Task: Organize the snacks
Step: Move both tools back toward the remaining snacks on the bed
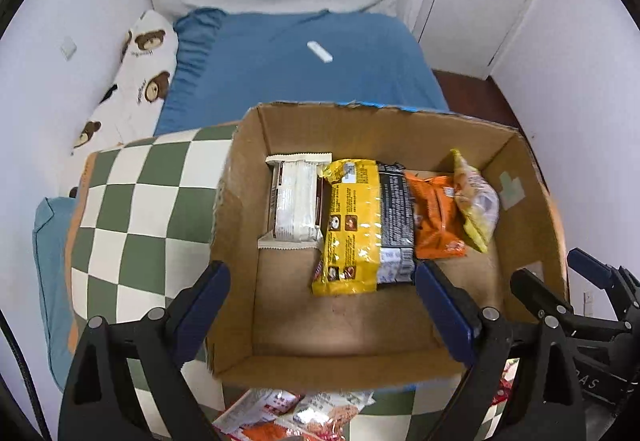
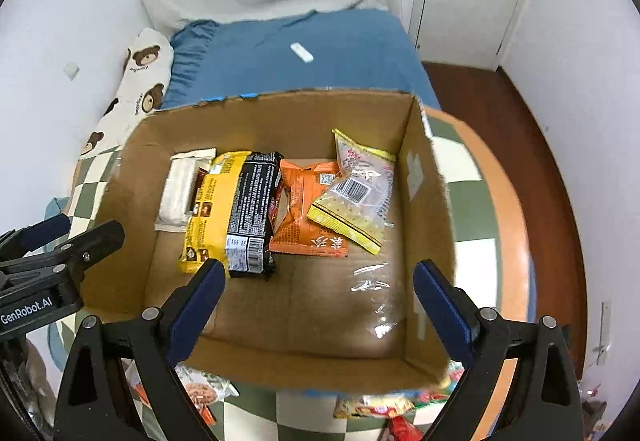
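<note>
Five packets fill our cardboard box; both grippers hang wide open, empty; next, grab loose snacks at lower frame.

One cardboard box holding five snack packets

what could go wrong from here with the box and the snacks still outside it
1. The open brown cardboard box sits on a soft green-and-white checkered cushion, so a nudge may tip or shift it.
2. Loose snack packets lie half under the box's near edge, awkward to grasp.
3. The empty left gripper and right gripper hang close together and could collide.
</note>
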Available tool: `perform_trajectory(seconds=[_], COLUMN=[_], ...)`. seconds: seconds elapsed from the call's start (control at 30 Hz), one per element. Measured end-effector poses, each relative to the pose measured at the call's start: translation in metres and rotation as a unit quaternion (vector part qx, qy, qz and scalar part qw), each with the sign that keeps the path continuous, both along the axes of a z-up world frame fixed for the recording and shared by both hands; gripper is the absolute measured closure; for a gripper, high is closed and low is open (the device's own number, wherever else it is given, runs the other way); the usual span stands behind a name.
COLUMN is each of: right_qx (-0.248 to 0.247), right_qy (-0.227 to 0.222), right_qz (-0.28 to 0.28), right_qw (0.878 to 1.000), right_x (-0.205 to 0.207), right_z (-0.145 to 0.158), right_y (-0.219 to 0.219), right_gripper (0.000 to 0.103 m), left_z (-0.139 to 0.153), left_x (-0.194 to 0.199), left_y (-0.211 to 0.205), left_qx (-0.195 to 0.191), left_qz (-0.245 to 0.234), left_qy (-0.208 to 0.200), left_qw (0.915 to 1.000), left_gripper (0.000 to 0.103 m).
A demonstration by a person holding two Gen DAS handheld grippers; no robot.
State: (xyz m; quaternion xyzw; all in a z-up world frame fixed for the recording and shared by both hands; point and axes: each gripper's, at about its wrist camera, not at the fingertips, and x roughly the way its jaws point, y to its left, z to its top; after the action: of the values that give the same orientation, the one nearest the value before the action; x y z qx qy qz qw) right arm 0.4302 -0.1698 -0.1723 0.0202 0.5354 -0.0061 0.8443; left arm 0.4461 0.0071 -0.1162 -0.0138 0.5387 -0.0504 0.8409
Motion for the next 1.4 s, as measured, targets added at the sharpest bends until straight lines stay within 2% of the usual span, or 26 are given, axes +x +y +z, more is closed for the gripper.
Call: perform_trajectory(seconds=[0.17, 0.4, 0.5, 0.57, 0.63, 0.7, 0.8, 0.93, 1.0, 1.07, 1.13, 1.27, 1.3, 1.4], right_qx=[0.004, 0.033, 0.048, 0.065, 0.081, 0.097, 0.115, 0.131, 0.144, 0.144, 0.125, 0.103, 0.100, 0.108], right_qy=[-0.035, -0.072, -0.071, -0.059, -0.041, -0.015, 0.023, 0.055, 0.070, 0.081, 0.085, 0.115, 0.121, 0.131], right_qz=[-0.002, 0.000, -0.002, -0.005, -0.011, -0.019, -0.040, -0.083, -0.105, -0.126, -0.134, -0.145, -0.146, -0.137], right_qw=[0.999, 0.997, 0.996, 0.996, 0.996, 0.995, 0.992, 0.986, 0.982, 0.978, 0.979, 0.977, 0.977, 0.976], right_x=[-0.033, -0.080, -0.099, -0.110, -0.120, -0.129, -0.140, -0.151, -0.152, -0.154, -0.155, -0.159, -0.159, -0.158], right_z=[0.026, 0.064, 0.066, 0.057, 0.042, 0.021, -0.011, -0.041, -0.054, -0.064, -0.071, -0.098, -0.106, -0.129], right_y=[0.000, 0.000, -0.002, -0.006, -0.012, -0.019, -0.034, -0.059, -0.073, -0.087, -0.096, -0.113, -0.116, -0.121], right_gripper=[0.006, 0.006, 0.006, 0.006, 0.010, 0.034, 0.035, 0.035, 0.035, 0.035, 0.034, 0.034, 0.034, 0.034], left_z=[0.022, 0.056, 0.057, 0.048, 0.027, -0.005, -0.053, -0.123, -0.153, -0.170, -0.182, -0.192, -0.193, -0.197], left_x=[-0.030, -0.077, -0.099, -0.110, -0.121, -0.128, -0.132, -0.140, -0.141, -0.142, -0.144, -0.150, -0.152, -0.159], left_y=[0.001, 0.004, 0.008, 0.012, 0.013, 0.011, 0.006, -0.006, -0.010, -0.013, -0.016, -0.024, -0.027, -0.030], left_qx=[0.005, -0.016, -0.013, -0.007, 0.017, 0.050, 0.085, 0.142, 0.157, 0.165, 0.156, 0.095, 0.069, 0.025], left_qz=[0.000, -0.004, -0.005, -0.007, -0.020, -0.045, -0.088, -0.158, -0.183, -0.193, -0.196, -0.171, -0.162, -0.138], left_qy=[-0.035, -0.069, -0.071, -0.062, -0.041, -0.005, 0.055, 0.129, 0.164, 0.186, 0.202, 0.237, 0.249, 0.267], left_qw=[0.9994, 0.9975, 0.9974, 0.9980, 0.9988, 0.9977, 0.9909, 0.9687, 0.9564, 0.9491, 0.9468, 0.9515, 0.9523, 0.9534], left_gripper=[0.008, 0.008, 0.008, 0.008, 0.008, 0.008, 0.008, 0.008, 0.008, 0.008, 0.009, 0.011, 0.011, 0.011])
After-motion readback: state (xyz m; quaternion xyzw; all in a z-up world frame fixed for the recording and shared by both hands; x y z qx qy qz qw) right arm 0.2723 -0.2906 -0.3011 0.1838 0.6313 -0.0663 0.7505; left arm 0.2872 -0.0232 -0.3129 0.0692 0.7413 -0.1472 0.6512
